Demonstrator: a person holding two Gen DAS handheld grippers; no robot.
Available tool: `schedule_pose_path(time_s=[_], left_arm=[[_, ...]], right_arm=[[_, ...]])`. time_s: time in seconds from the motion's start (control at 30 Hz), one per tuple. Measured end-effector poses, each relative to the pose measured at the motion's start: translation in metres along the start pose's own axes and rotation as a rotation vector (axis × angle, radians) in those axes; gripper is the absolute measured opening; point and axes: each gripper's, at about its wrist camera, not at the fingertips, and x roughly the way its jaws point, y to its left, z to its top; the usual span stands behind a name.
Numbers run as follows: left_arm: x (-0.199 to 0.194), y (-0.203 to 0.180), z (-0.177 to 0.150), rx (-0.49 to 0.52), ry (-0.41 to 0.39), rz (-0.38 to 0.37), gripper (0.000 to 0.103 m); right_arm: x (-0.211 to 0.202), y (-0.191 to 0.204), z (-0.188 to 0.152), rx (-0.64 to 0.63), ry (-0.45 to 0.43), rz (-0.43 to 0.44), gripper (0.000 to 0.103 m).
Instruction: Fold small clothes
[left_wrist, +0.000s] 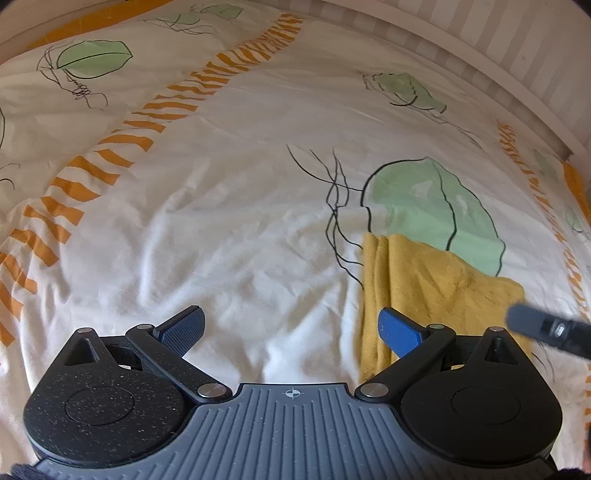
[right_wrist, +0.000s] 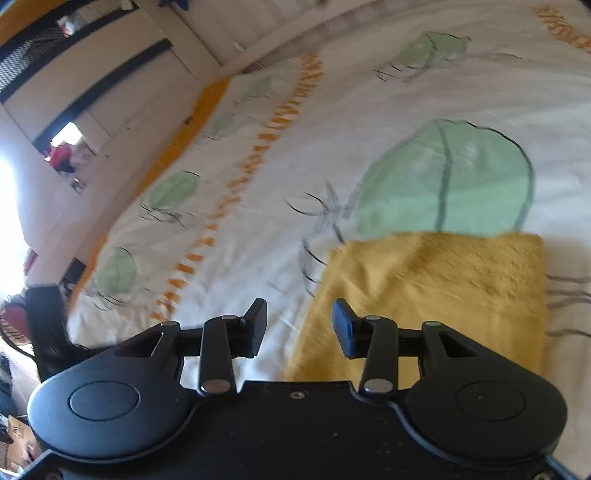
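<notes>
A small mustard-yellow garment lies folded flat on the white bed cover, right of my left gripper. That gripper stands wide open over bare cover, its right blue pad above the garment's left edge. In the right wrist view the garment is a neat rectangle. My right gripper is open just above its near left edge, with nothing pinched between the pads. One blurred dark finger of the right gripper shows at the right edge of the left wrist view.
The bed cover is white with green jellyfish prints and orange striped bands, slightly wrinkled. A white bed frame runs along the far side. In the right wrist view the bed's left edge drops to a room with wardrobes.
</notes>
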Motion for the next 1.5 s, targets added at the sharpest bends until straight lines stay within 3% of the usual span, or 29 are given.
schedule_pose_path(time_s=[0.27, 0.43, 0.57, 0.7, 0.8, 0.87, 1.0, 1.07, 1.23, 1.5], left_arm=[[0.002, -0.017, -0.006, 0.044, 0.014, -0.034, 0.101], [0.005, -0.03, -0.012, 0.091, 0.025, -0.056, 0.101], [0.007, -0.038, -0.018, 0.128, 0.037, -0.057, 0.101], [0.01, -0.044, -0.022, 0.149, 0.048, -0.054, 0.101], [0.01, -0.049, -0.025, 0.159, 0.051, -0.052, 0.101], [0.01, -0.051, -0.028, 0.167, 0.049, -0.053, 0.101], [0.009, -0.055, -0.033, 0.179, 0.046, -0.069, 0.102], [0.007, -0.056, -0.035, 0.182, 0.043, -0.078, 0.102], [0.002, -0.056, -0.042, 0.182, 0.052, -0.105, 0.102], [0.004, -0.053, -0.058, 0.162, 0.114, -0.152, 0.101]], right_arm=[[0.013, 0.003, -0.056, -0.087, 0.104, 0.001, 0.051], [0.04, 0.021, -0.102, -0.15, 0.224, 0.106, 0.051], [0.031, 0.026, -0.103, -0.155, 0.201, 0.171, 0.057], [0.008, 0.018, -0.093, -0.152, 0.153, 0.154, 0.059], [-0.012, 0.008, -0.089, -0.159, 0.111, 0.114, 0.077], [-0.025, -0.001, -0.085, -0.163, 0.084, 0.082, 0.078], [-0.041, -0.022, -0.075, -0.128, 0.025, 0.013, 0.098], [-0.051, -0.033, -0.068, -0.097, -0.018, -0.02, 0.101], [-0.06, -0.066, -0.056, 0.008, -0.097, -0.067, 0.103], [-0.045, -0.119, -0.042, 0.17, -0.097, -0.041, 0.103]])
